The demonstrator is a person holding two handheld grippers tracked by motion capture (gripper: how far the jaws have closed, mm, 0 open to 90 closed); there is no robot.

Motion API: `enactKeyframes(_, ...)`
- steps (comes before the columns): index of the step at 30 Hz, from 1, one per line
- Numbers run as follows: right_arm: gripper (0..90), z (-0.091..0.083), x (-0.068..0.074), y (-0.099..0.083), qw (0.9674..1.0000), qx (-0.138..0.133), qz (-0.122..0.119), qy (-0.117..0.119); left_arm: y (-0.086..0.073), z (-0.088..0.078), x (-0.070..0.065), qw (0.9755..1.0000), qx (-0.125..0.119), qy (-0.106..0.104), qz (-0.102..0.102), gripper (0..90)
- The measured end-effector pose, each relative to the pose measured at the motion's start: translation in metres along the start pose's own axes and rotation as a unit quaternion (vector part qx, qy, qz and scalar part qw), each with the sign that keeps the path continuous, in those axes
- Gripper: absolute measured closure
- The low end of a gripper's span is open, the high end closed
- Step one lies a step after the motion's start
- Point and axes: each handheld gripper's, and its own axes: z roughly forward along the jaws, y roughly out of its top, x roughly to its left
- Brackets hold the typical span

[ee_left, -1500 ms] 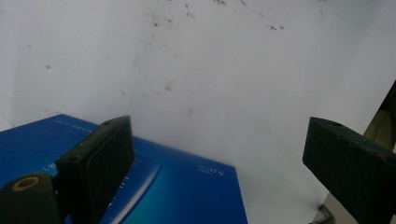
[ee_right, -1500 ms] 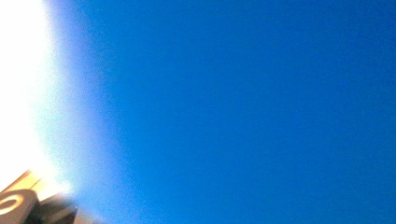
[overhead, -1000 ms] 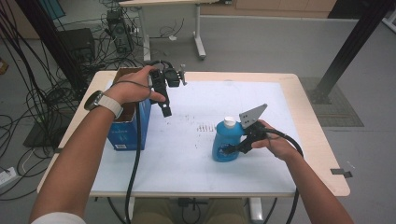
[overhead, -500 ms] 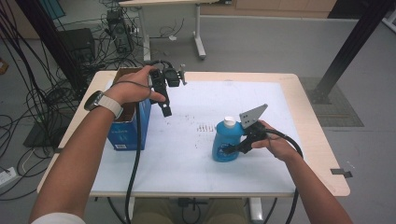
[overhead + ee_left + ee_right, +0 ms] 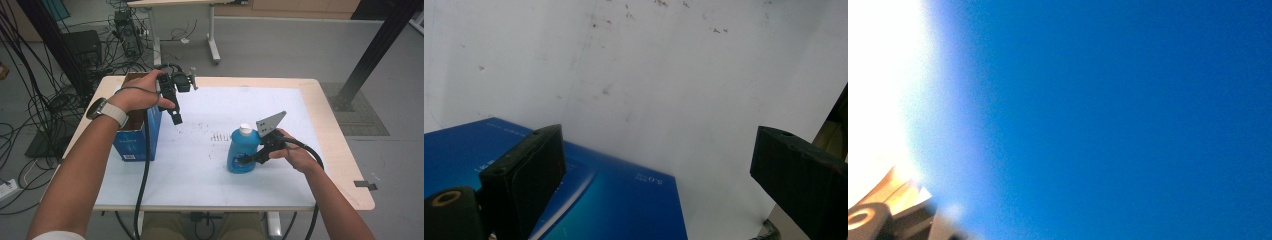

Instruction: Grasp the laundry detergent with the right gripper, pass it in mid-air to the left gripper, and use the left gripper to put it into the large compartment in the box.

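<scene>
Pinching the blue bottle (image 5: 241,154), right tongs (image 5: 248,159) seem ready to lift; left tongs (image 5: 664,175) hang spread above the blue box (image 5: 134,131).

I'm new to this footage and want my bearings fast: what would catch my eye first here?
First, the translucent blue plastic bottle with a white cap, standing upright right of centre on the white-covered table, with the right tongs clamped on its side. Next, the open blue cardboard box near the table's left edge. The left tongs hang above the table just beside it, jaws wide apart and holding nothing.
</scene>
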Motion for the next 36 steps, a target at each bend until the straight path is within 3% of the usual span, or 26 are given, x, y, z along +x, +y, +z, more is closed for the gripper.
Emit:
enactKeyframes(15, 42.8, -0.003, 0.003, 0.004, 1.0000, -0.003, 0.000, 0.000, 0.000, -0.006, -0.005, 1.0000, 0.002, 0.000, 0.001, 8.1)
enactKeyframes(26, 42.8, -0.012, 0.012, 0.029, 0.9999, 0.007, 0.009, -0.003, 0.002, -0.017, -0.014, 0.9999, 0.002, 0.002, 0.017, 8.0)
enactKeyframes(31, 42.8, -0.014, 0.020, 0.046, 0.9998, 0.008, 0.008, -0.018, 0.002, -0.025, -0.020, 0.9997, -0.004, -0.002, 0.024, 7.2)
enactKeyframes(36, 42.8, -0.014, 0.023, 0.058, 0.9994, 0.014, 0.005, -0.030, 0.003, -0.036, -0.026, 0.9993, 0.006, -0.002, 0.038, 7.1)
